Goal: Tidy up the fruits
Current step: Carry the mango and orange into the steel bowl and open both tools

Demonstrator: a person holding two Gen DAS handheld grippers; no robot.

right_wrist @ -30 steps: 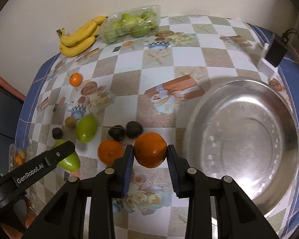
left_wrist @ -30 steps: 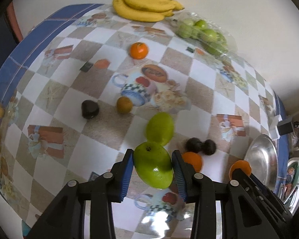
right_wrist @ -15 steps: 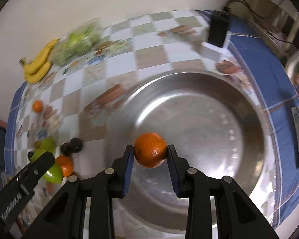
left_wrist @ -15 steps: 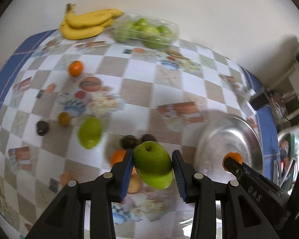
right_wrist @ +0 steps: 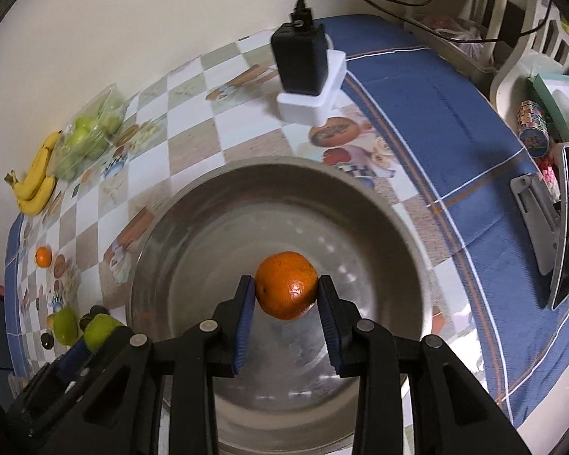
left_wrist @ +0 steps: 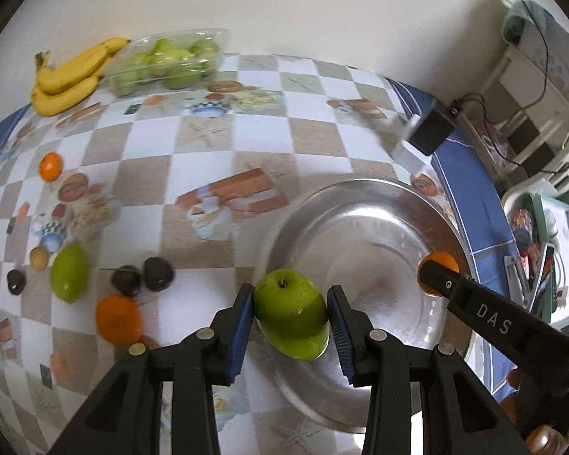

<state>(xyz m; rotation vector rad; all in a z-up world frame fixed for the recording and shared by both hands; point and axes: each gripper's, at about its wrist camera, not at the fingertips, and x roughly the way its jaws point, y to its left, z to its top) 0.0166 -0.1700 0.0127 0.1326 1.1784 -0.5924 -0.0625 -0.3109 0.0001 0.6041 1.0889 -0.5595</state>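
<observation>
Right claw (right_wrist: 286,294) clamps the orange (right_wrist: 286,285) above the bowl (right_wrist: 208,204), left claw (left_wrist: 290,313) pinching the apple (left_wrist: 290,313) over the rim — lower first, then release gently.

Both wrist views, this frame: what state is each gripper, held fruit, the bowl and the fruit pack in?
Left gripper: shut on green apple.
Green apple: held above the bowl's near rim, stem up.
Right gripper: shut on orange.
Orange: held over the bowl.
Steel bowl: upright, no fruit inside.
Clear fruit pack: full of green fruit.
</observation>
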